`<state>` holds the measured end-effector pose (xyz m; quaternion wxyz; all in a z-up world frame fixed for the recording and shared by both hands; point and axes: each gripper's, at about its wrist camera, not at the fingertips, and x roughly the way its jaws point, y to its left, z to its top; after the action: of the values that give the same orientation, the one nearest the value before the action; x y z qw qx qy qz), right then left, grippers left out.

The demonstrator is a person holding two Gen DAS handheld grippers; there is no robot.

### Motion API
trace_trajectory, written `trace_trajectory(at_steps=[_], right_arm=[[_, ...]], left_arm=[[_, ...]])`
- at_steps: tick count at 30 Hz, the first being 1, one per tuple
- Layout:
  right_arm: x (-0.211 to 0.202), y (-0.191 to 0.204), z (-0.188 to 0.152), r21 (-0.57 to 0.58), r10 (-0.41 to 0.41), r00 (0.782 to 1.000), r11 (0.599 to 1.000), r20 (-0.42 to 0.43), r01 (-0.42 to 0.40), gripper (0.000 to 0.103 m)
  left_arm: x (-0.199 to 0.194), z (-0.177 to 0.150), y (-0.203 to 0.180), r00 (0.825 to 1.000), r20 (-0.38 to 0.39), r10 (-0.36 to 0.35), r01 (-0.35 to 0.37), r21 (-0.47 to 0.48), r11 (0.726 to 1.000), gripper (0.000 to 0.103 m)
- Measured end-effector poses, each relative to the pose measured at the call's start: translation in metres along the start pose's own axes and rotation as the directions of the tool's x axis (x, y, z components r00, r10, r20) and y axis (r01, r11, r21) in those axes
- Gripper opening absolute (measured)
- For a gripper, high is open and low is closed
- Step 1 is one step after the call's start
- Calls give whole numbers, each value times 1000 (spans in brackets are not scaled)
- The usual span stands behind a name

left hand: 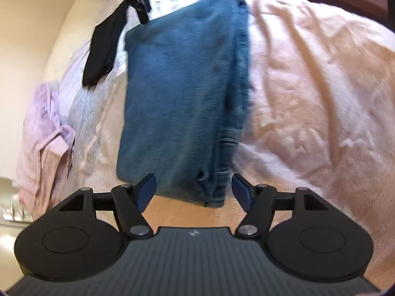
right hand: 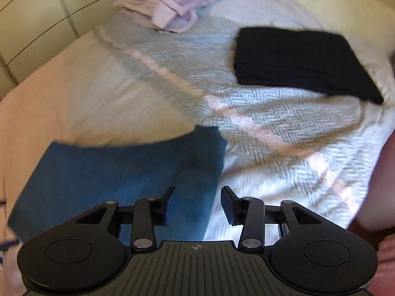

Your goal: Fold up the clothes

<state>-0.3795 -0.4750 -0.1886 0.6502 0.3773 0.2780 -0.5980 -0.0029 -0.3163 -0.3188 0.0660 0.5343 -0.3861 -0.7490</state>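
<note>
While both of your tools hang above the bed, neither holds anything. Your left tool (left hand: 194, 190) has its blue-padded jaws spread wide, just short of the near end of a long folded pair of blue denim jeans (left hand: 182, 93). The jeans lie lengthwise on the pale pink quilted bedspread (left hand: 308, 93), their near end with the stitched seams reaching the bed's edge. Your right tool (right hand: 195, 206) is also spread apart, empty, poised over the far end of the same jeans (right hand: 118, 180). Beside them lie a folded black knit garment (right hand: 296, 64), a crumpled lilac garment (right hand: 177, 7) and a grey herringbone blanket (right hand: 246, 103) (all three untouched). You appear to be between folds: the jeans are folded lengthwise. Next, each tool likely needs to close on one end, then bring one end over the other.
</note>
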Motion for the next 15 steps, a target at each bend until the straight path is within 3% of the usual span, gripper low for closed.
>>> trace_trajectory(at_steps=[4, 8, 15], right_arm=[[-20, 18, -32, -81, 49, 998, 995, -27, -51, 43], [-26, 33, -60, -165, 91, 993, 981, -80, -103, 43], [-51, 68, -94, -337, -12, 999, 942, -45, -4, 45]], left_arm=[[15, 1, -17, 1000, -5, 1, -1, 50, 999, 66], [31, -3, -24, 1000, 0, 0, 0, 29, 1000, 67], [17, -3, -21, 998, 28, 53, -53, -9, 999, 63]])
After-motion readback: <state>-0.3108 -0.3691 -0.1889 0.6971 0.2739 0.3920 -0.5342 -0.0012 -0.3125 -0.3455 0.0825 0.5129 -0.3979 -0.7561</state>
